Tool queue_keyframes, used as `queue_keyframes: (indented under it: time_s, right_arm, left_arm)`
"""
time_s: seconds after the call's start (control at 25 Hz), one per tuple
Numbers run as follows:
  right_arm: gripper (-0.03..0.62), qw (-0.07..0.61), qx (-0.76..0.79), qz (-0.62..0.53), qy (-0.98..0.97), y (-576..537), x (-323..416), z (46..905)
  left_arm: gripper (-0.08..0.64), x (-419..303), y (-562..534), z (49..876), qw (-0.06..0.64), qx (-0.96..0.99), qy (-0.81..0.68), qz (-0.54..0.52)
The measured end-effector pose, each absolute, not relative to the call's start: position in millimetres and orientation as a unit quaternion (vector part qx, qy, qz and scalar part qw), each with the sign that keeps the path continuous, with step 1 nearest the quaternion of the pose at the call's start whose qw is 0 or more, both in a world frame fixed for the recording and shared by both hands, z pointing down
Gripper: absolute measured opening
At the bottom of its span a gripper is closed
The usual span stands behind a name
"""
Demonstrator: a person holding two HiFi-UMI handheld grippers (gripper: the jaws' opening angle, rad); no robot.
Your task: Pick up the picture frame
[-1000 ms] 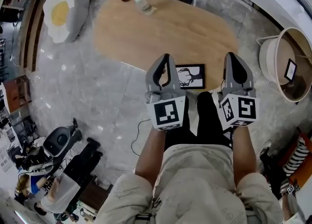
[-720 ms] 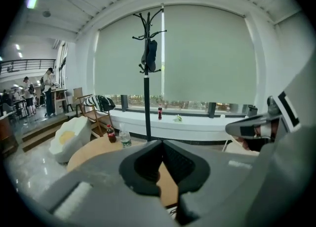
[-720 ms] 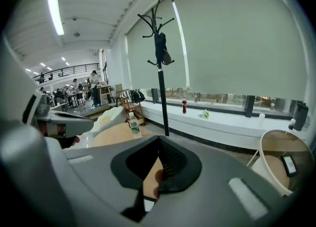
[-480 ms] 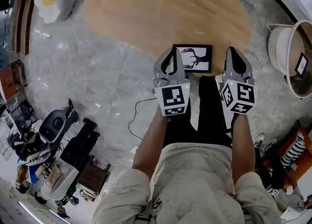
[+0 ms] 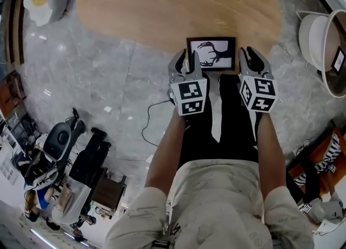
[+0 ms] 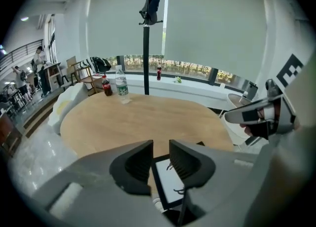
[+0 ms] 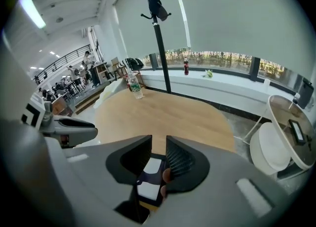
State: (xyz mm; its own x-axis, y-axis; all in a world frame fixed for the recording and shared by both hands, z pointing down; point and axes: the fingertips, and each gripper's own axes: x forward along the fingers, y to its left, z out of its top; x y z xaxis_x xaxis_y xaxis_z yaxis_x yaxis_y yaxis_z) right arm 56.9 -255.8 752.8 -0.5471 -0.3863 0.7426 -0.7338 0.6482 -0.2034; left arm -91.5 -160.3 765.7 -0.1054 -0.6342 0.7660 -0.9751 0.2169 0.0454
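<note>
Left tongs (image 5: 185, 57) at black antler-print frame (image 5: 213, 53)

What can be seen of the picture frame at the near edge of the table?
The picture frame is a thin black rectangle around a white sheet with a black antler-like drawing. It seems to lie flat, face up, at the near edge of the wooden table; whether it overhangs cannot be told. The left gripper and right gripper, whose jaws have just been opening, flank its near corners; neither grips it.
</note>
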Motion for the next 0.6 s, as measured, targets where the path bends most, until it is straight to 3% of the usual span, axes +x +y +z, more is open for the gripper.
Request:
queue_keyframes:
  time_s: [0.28, 0.6]
  right_arm:
    - [0.172, 0.387, 0.316, 0.299, -0.813, -237, 65, 811]
    - [0.198, 0.414, 0.311, 0.328, -0.79, -224, 74, 857]
  left_arm:
    - [0.137, -95, -144, 815, 0.396, 0.553, -0.686, 0.26]
    - [0.183, -87, -127, 866, 0.463, 0.532, -0.661, 0.256]
